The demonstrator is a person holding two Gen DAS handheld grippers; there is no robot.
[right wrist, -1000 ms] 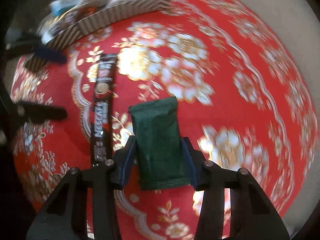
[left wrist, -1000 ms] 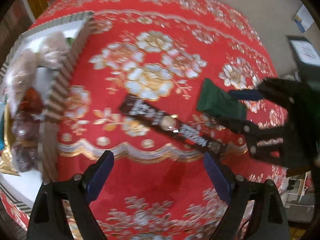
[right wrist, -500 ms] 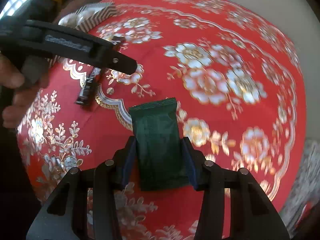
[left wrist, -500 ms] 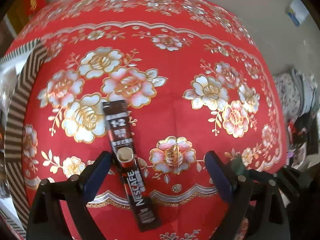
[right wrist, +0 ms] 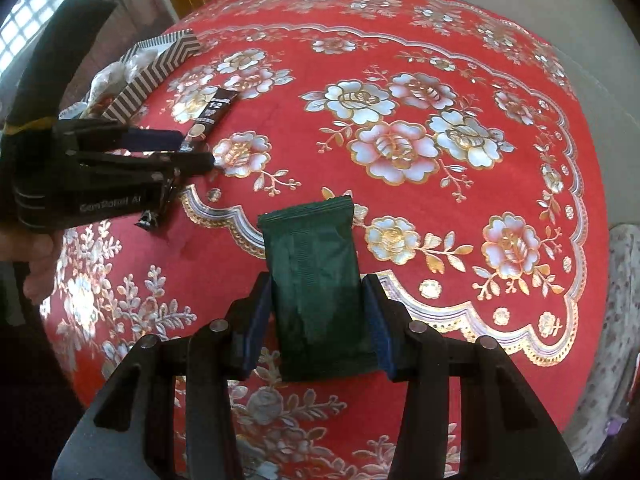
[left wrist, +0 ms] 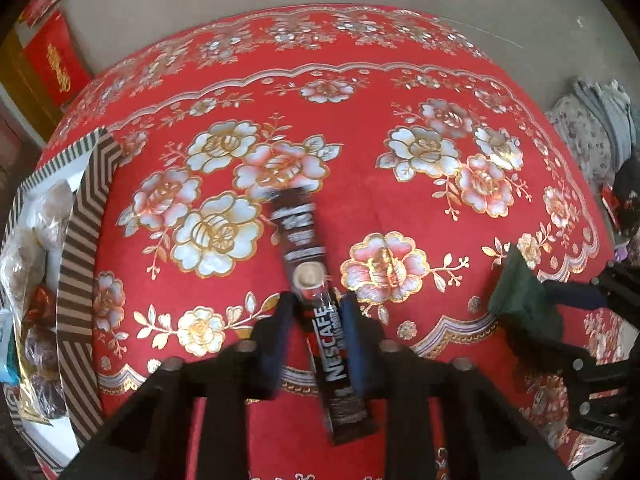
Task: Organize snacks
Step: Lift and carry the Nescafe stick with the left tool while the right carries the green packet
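My left gripper is shut on a dark brown Nescafe stick sachet, with its far end over the red floral tablecloth. The sachet and the left gripper also show at the left of the right wrist view. My right gripper is shut on a dark green snack packet held above the table's near edge. That packet shows at the right of the left wrist view.
A striped box holding several wrapped snacks sits at the table's left edge; it also shows far left in the right wrist view. Folded cloth lies on the floor at right. Red banners stand beyond the table.
My left gripper has closed on the Nescafe sachet, which lay between its open fingers before. My right gripper still holds the green packet and has drawn back toward the table's near edge.
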